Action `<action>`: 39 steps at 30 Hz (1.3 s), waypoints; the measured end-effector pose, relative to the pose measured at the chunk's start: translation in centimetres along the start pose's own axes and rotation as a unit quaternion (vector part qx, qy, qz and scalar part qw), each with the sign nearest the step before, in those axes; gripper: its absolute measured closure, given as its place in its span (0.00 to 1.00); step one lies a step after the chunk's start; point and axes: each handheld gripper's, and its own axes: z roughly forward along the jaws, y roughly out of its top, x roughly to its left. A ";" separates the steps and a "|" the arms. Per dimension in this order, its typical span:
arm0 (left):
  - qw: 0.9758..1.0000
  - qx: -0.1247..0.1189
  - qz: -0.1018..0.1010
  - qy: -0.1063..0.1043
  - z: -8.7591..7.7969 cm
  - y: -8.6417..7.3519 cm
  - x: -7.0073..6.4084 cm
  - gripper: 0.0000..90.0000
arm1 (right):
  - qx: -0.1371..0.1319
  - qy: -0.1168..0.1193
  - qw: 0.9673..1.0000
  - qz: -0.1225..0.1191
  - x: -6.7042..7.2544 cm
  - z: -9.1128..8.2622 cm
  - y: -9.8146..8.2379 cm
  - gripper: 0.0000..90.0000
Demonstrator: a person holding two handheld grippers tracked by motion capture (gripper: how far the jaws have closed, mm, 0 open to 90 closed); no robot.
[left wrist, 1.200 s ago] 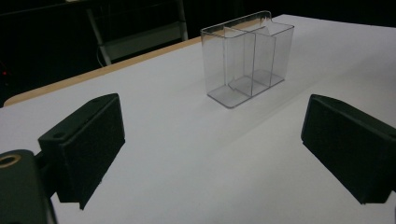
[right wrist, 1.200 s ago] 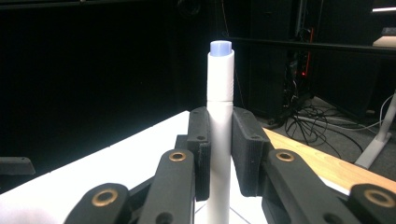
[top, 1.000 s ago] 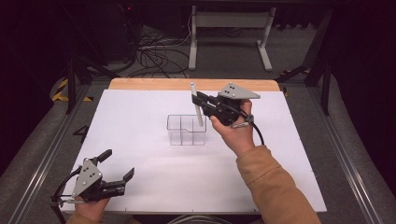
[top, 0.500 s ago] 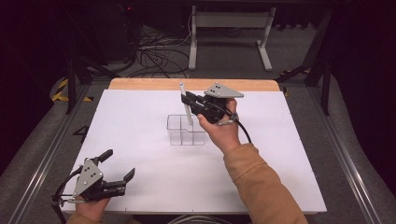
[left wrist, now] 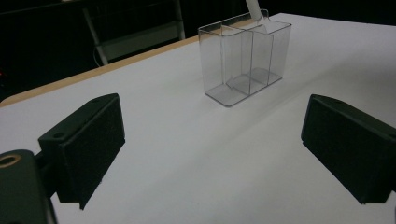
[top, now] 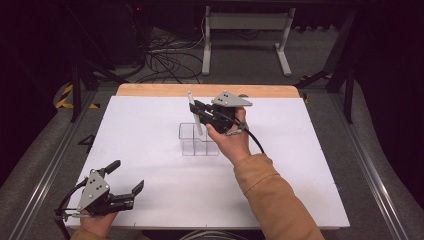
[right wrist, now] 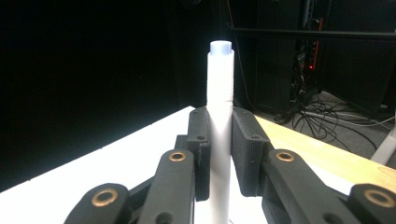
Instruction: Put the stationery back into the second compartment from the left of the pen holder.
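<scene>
A clear plastic box [top: 199, 141] with several compartments stands mid-table. My right gripper [top: 196, 111] hovers just above its back edge, shut on a white marker [top: 192, 102] that stands nearly upright. The marker's lower end dips into the box near its left half. In the right gripper view the marker [right wrist: 219, 93] rises between the two black pads [right wrist: 200, 149], its pale blue tip upward. In the left gripper view the box [left wrist: 245, 56] stands ahead, and the marker [left wrist: 254, 8] enters its far end. My left gripper [top: 127, 176] rests open near the table's front left corner, nothing between its jaws.
The white table top [top: 300, 165] has a wooden strip [top: 150, 90] along its far edge. Beyond it, on the dark floor, lie cables [top: 165, 55] and a metal stand [top: 245, 30]. Rails [top: 45, 165] run along both sides of the table.
My right hand has carried the marker leftward and down, from beside the box's right end to over its left half. The left gripper has stayed put.
</scene>
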 end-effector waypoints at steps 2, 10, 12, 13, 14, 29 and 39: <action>1.000 0.001 0.000 0.000 0.0 0.0 0.0 0.08 | 0.002 0.000 1.000 0.001 0.0 0.0 -0.1 0.88; 1.000 0.001 0.001 0.001 -0.1 0.0 0.0 0.08 | 0.017 0.001 1.000 0.003 -0.2 0.5 -1.4 0.87; 1.000 0.001 -0.001 0.001 -0.1 -0.1 0.0 0.08 | 0.021 0.001 1.000 0.003 -0.2 0.6 -1.7 0.88; 1.000 0.001 0.001 0.002 -0.1 -0.1 0.0 0.08 | 0.022 0.001 1.000 0.001 -0.2 0.6 -1.8 0.87; 1.000 0.001 0.002 0.003 -0.1 -0.1 0.0 0.08 | 0.024 0.001 1.000 0.000 -0.2 0.6 -2.1 0.88; 1.000 0.001 0.001 0.002 -0.1 0.0 0.0 0.08 | 0.038 0.000 0.999 0.010 -0.6 0.6 -3.7 0.87; 1.000 0.001 0.002 0.001 0.0 0.0 0.0 0.08 | 0.050 0.004 0.998 0.026 -0.7 0.2 -4.1 0.86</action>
